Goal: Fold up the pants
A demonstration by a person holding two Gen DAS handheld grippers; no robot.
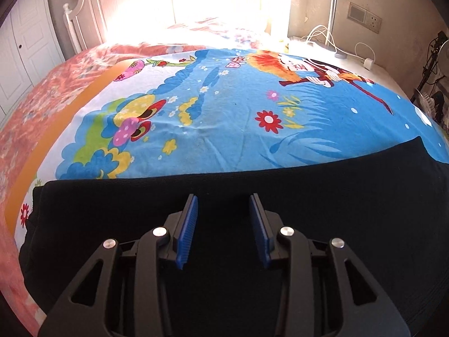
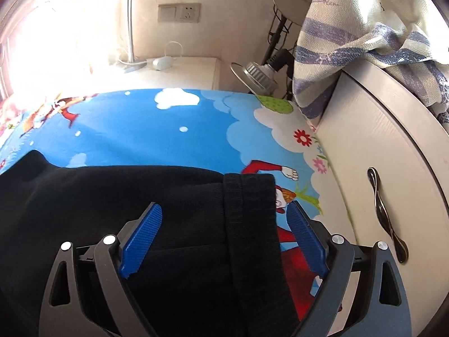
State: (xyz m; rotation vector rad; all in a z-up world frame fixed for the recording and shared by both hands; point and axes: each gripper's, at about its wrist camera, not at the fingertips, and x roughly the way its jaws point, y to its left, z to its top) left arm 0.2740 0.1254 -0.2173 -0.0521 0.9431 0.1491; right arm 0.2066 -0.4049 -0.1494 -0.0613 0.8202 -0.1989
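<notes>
**Black pants flat on the cartoon sheet, both grippers parted above them**

Nearest in the left wrist view: left gripper [image 1: 223,200] at bottom center, blue pads [image 1: 187,231] set apart with nothing between them, poised over dark cloth. Under and beyond it, black pants [image 1: 112,210] spread across the whole lower half of the frame, far edge running left to right and rising to a small peak at the right. Past that edge, blue cartoon sheet [image 1: 224,106] with flowers and mushrooms, an orange band along its left side. Further back, pink floral bedding [image 1: 42,90] at left and upper center, washed out by glare from the window. In the upper left, white headboard [image 1: 75,19]; in the upper right, wall socket [image 1: 364,18] above white cables [image 1: 322,38].

Nearest in the right wrist view: right gripper [image 2: 226,210] at bottom center, jaws wide apart — one blue pad over the dark cloth, the other over the sheet, ribbed cuff [image 2: 249,196] of the pants lying between them. Whether the pads touch the cloth cannot be told. Pants filling the lower left, ending at that cuff near the frame center. Beyond, the same blue sheet with clouds. At right, white cabinet [image 2: 393,140] with a dark handle [image 2: 387,213], striped towel [image 2: 364,33] draped over its top in the upper right. Farther back, a clamp lamp [image 2: 258,74] just left of the towel — and a nightstand [image 2: 182,70] below a wall socket.
</notes>
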